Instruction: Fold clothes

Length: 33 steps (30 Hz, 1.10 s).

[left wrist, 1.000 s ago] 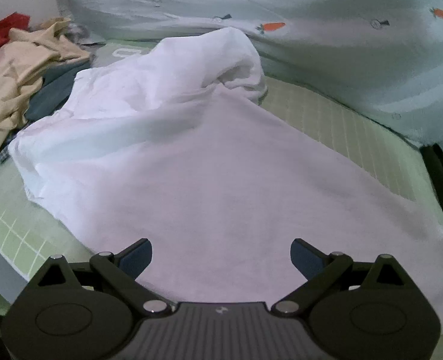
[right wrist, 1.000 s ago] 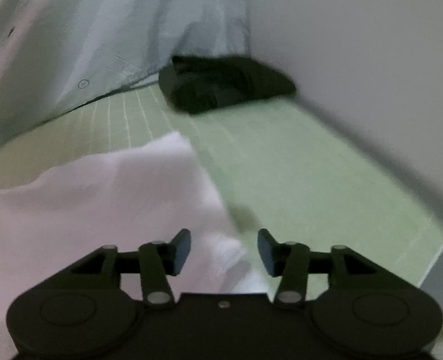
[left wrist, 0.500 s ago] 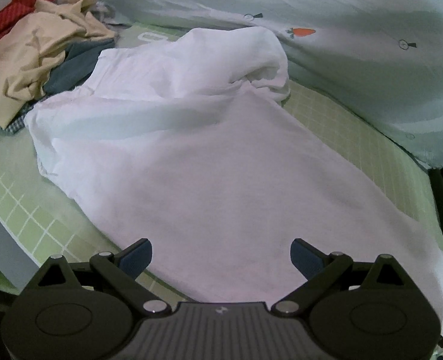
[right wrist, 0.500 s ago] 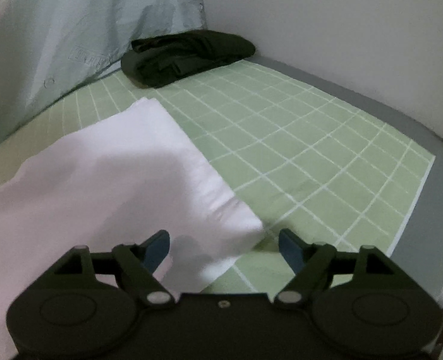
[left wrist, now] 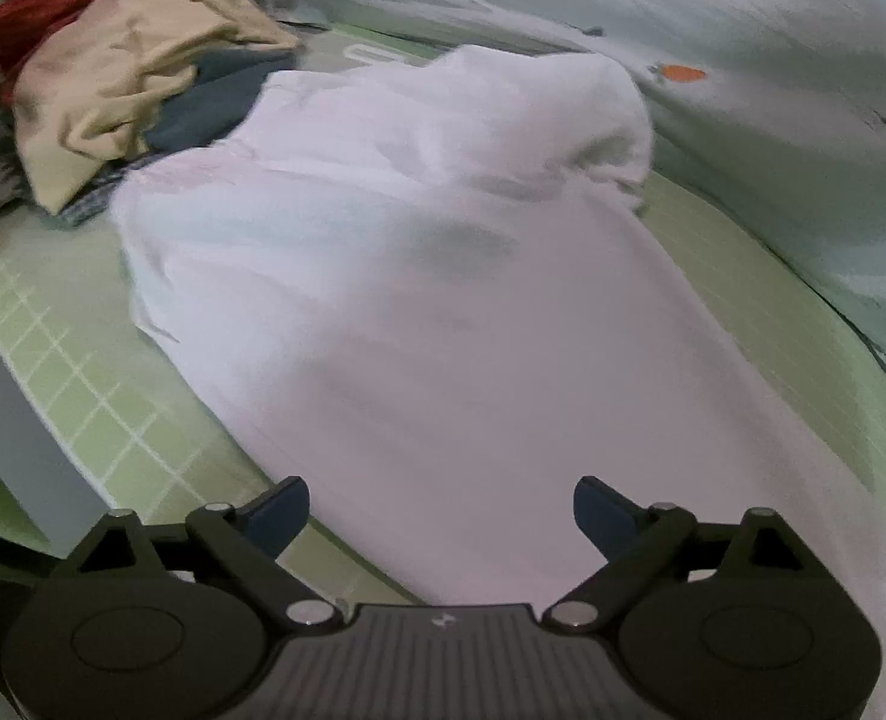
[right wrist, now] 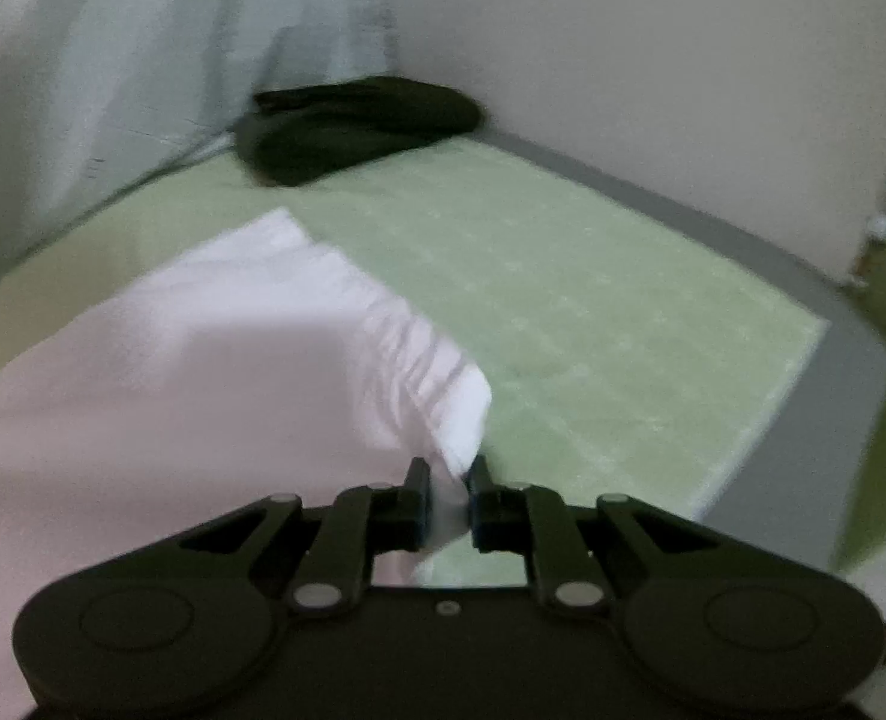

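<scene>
A white garment (left wrist: 443,312) lies spread on the green gridded mat (left wrist: 95,408), bunched at its far end. My left gripper (left wrist: 441,510) is open and empty, just above the garment's near edge. In the right wrist view the same white garment (right wrist: 215,372) shows its near right corner. My right gripper (right wrist: 448,495) is shut on that corner, and the cloth there is puckered into small folds.
A pile of beige, red and dark blue clothes (left wrist: 125,66) sits at the far left. A folded dark garment (right wrist: 359,126) lies in the far corner by the wall. A pale carrot-print quilt (left wrist: 742,90) runs along the back. The mat's grey edge (right wrist: 802,432) is at right.
My right gripper has closed from wide open onto the white garment's near corner. My left gripper has drawn back slightly and stays open.
</scene>
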Motion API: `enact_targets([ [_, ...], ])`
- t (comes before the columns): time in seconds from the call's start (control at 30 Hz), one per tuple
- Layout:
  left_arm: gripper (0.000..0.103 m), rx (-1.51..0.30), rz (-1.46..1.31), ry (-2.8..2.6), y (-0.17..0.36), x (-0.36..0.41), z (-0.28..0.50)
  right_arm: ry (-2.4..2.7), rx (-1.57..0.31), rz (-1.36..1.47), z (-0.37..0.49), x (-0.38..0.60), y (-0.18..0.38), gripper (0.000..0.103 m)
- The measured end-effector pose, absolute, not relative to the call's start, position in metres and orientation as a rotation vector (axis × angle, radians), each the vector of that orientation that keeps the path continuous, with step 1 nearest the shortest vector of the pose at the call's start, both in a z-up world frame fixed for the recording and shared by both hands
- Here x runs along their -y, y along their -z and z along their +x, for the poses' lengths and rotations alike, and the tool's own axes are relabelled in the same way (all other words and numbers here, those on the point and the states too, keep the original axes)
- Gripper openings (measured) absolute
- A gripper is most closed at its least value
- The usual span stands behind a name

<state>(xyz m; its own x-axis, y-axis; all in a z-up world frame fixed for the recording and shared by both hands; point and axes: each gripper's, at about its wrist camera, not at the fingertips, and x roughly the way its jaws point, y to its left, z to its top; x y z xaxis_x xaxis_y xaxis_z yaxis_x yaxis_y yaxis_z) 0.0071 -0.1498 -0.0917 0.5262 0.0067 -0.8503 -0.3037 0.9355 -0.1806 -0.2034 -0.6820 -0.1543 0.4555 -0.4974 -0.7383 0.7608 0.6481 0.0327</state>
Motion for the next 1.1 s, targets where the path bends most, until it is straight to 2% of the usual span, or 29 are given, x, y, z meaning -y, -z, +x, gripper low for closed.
enact_targets([
  [0.4, 0.093, -1.028, -0.404, -0.409, 0.113, 0.045, 0.023, 0.914, -0.837, 0.204, -0.190, 0.661, 0.152, 0.014],
  [0.67, 0.092, -1.034, -0.520, -0.460, 0.139, -0.034, 0.069, 0.977, -0.892, 0.170, -0.173, 0.658, 0.157, 0.015],
  [0.73, 0.086, -1.036, -0.541, -0.462, 0.144, -0.050, 0.082, 0.994, -0.900, 0.162, -0.170, 0.655, 0.156, 0.015],
  [0.83, 0.065, -1.069, -0.627, -0.471, 0.158, -0.068, 0.098, 1.015, -0.909, 0.160, -0.167, 0.651, 0.154, 0.016],
  [0.87, 0.051, -1.070, -0.652, -0.474, 0.160, -0.071, 0.101, 1.021, -0.910, 0.164, -0.166, 0.650, 0.154, 0.017],
  [0.9, 0.043, -1.068, -0.675, -0.477, 0.162, -0.073, 0.104, 1.025, -0.911, 0.168, -0.166, 0.650, 0.153, 0.017],
  [0.97, 0.014, -1.059, -0.662, -0.426, 0.161, -0.070, 0.110, 1.030, -0.917, 0.163, -0.164, 0.648, 0.154, 0.017],
  [1.1, 0.010, -1.015, -0.643, -0.487, 0.152, -0.061, 0.098, 1.032, -0.925, 0.158, -0.162, 0.649, 0.155, 0.017],
])
